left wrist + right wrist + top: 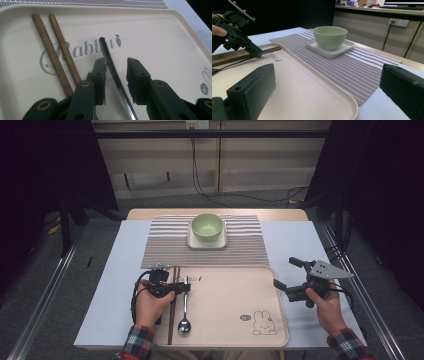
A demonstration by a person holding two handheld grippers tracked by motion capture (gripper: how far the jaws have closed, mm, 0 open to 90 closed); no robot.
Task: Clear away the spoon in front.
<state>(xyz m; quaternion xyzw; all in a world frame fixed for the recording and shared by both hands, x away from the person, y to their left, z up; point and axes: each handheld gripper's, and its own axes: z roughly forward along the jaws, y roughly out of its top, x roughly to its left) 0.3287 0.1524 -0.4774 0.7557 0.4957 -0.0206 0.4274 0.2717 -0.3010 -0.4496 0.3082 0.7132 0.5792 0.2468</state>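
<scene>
A metal spoon (pixel 184 324) lies on the beige rabbit tray (pixel 235 295), its dark handle (pixel 110 62) pointing away from the person. My left gripper (pixel 186 286) reaches over the tray's left part. In the left gripper view the handle runs between the jaws of the left gripper (pixel 116 62), close against one pad with a clear gap to the other. Two wooden chopsticks (pixel 53 55) lie just beside the spoon. My right gripper (pixel 286 272) hovers at the tray's right edge, wide open, with nothing between its jaws (pixel 328 75).
A green bowl (pixel 207 226) stands on a square white plate (pixel 207 242) on the striped placemat (pixel 165 245) beyond the tray. A white sheet (pixel 115 285) covers the table. Cables trail over the floor behind.
</scene>
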